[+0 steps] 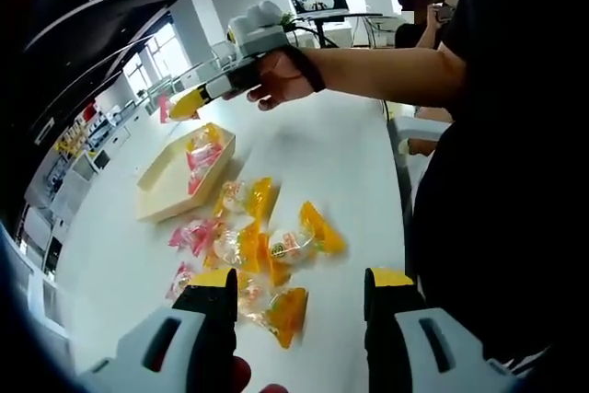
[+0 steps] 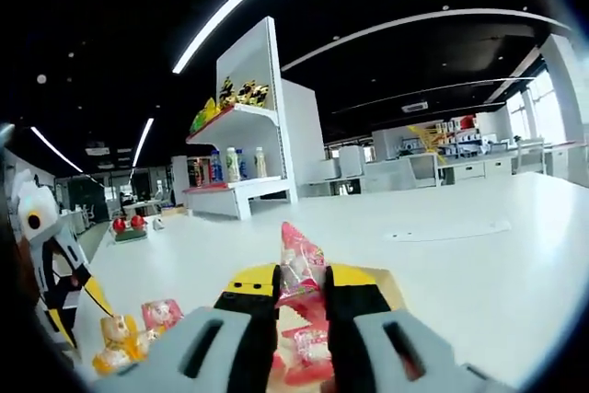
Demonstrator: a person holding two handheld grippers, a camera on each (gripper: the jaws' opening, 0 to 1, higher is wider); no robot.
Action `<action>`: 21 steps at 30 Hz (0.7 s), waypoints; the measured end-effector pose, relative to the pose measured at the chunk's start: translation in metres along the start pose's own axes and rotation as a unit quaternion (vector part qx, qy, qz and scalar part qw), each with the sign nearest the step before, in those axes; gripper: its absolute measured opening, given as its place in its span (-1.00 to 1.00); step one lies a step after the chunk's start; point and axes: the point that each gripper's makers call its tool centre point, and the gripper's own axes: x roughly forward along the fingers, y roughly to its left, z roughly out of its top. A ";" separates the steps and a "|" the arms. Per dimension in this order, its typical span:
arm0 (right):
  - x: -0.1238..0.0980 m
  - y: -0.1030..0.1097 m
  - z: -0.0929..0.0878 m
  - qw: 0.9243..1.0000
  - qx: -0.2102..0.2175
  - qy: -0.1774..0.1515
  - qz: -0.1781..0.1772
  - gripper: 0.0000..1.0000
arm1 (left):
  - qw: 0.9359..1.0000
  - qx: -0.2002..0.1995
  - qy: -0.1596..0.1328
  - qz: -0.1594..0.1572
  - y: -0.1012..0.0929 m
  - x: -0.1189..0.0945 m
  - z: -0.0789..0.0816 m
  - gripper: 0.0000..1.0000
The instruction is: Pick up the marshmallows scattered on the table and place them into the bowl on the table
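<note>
Right gripper [image 2: 301, 296] jaws grasp a pink marshmallow [image 2: 300, 269] over the bowl [image 1: 182, 173]; left gripper [image 1: 299, 294] jaws released above the scattered marshmallows [image 1: 262, 246].

The left gripper [image 1: 299, 306] has two black jaws with yellow tips. Each jaw sits on a grey base with a dark slot in it. The right gripper [image 2: 301, 306] looks the same: black jaws, yellow tips, grey bases with slots. Seen from the left gripper view, the right gripper [image 1: 189, 103] is grey and white on top, with a yellow end. The person's hand [image 1: 281, 80] has a black band at the wrist. The person wears a black top [image 1: 497, 181] with a short sleeve.
</note>
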 end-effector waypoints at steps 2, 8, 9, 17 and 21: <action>0.000 -0.001 -0.001 1.000 0.004 0.001 -0.002 -0.60 | 1.000 0.003 0.007 0.002 0.002 0.000 -0.002 0.11; 0.001 -0.007 -0.005 1.000 0.007 0.015 -0.013 -0.60 | 1.000 0.004 0.003 0.002 0.003 0.000 0.002 0.11; 0.002 -0.007 -0.006 1.000 0.004 0.018 -0.014 -0.60 | 1.000 0.004 0.003 0.002 0.003 0.000 0.002 0.11; 0.005 -0.012 -0.005 0.999 0.008 0.023 -0.022 -0.60 | 1.000 0.006 -0.002 0.005 0.006 -0.001 0.006 0.11; 0.008 -0.016 -0.008 0.999 0.016 0.031 -0.029 -0.60 | 1.000 0.007 -0.001 0.007 0.007 -0.002 0.007 0.11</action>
